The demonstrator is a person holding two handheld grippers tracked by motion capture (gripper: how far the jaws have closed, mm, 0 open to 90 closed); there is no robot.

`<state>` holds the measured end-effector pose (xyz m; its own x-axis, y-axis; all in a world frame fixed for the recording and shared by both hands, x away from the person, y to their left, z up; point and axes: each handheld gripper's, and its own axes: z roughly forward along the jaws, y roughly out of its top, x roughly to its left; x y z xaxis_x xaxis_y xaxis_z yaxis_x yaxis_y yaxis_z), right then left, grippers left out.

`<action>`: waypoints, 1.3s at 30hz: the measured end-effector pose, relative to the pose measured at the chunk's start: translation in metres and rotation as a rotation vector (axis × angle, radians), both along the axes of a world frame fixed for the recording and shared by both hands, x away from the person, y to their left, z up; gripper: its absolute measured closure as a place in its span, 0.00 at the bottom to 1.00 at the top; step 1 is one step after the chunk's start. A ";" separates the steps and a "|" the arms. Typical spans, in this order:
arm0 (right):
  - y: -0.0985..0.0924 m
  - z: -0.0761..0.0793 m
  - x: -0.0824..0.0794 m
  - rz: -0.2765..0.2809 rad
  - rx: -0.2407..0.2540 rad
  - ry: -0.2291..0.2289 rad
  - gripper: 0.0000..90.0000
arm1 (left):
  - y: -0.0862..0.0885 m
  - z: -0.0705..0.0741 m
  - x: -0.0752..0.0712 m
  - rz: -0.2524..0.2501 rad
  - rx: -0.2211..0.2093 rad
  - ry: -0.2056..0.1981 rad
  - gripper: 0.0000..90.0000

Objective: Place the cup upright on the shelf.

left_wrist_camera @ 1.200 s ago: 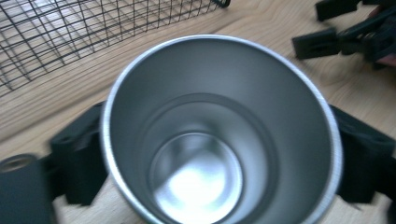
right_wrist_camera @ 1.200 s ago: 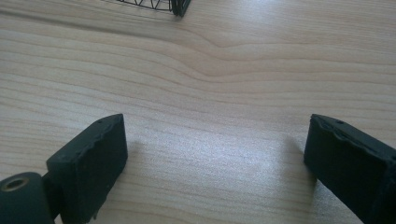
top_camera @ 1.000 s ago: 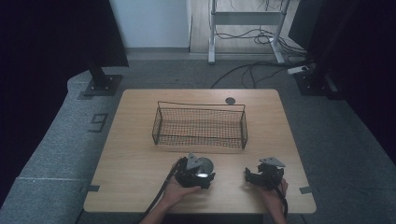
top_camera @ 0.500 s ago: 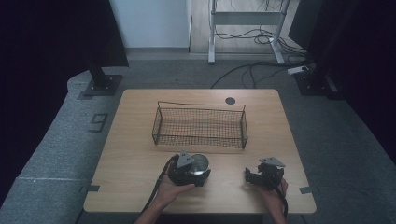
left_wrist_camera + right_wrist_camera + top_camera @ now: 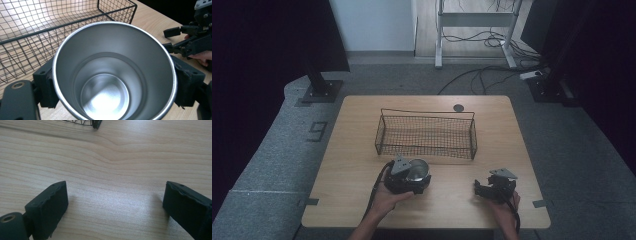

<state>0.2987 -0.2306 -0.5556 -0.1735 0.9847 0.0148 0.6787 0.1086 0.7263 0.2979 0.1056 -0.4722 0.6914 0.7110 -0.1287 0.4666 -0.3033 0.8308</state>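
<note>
High view: left gripper [image 5: 412, 181] clamps steel cup [image 5: 416, 170], wire basket [image 5: 426, 134] just beyond | left gripper view: cup [image 5: 112, 75] between both jaws, mouth toward camera | right gripper view: right gripper [image 5: 115, 202] spread wide over bare table [image 5: 112, 157]

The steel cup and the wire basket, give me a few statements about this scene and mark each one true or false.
1. The left tongs are clamped on a steel cup. True.
2. The cup has water in it. False: the left gripper view shows a bare, shiny bottom.
3. The wire basket on the table has nothing in it. True.
4. The right tongs hold a second cup. False: their jaws stand apart over bare wood.
5. The cup sits inside the basket. False: it is on the near side of the basket, outside it.
</note>
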 end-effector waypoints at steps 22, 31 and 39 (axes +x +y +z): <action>0.000 0.000 0.000 0.000 0.000 0.000 0.07 | 0.005 0.016 0.010 0.023 -0.019 -0.011 0.17; 0.000 0.000 0.000 0.000 0.000 0.000 0.07 | 0.005 0.020 0.017 0.034 -0.010 -0.014 0.17; 0.000 0.000 0.000 0.000 0.000 0.000 0.07 | 0.007 0.021 0.022 0.048 -0.007 -0.010 0.17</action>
<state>0.2987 -0.2306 -0.5556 -0.1732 0.9848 0.0149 0.6787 0.1084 0.7264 0.3201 0.1127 -0.4513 0.6576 0.7426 -0.1268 0.4721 -0.2751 0.8375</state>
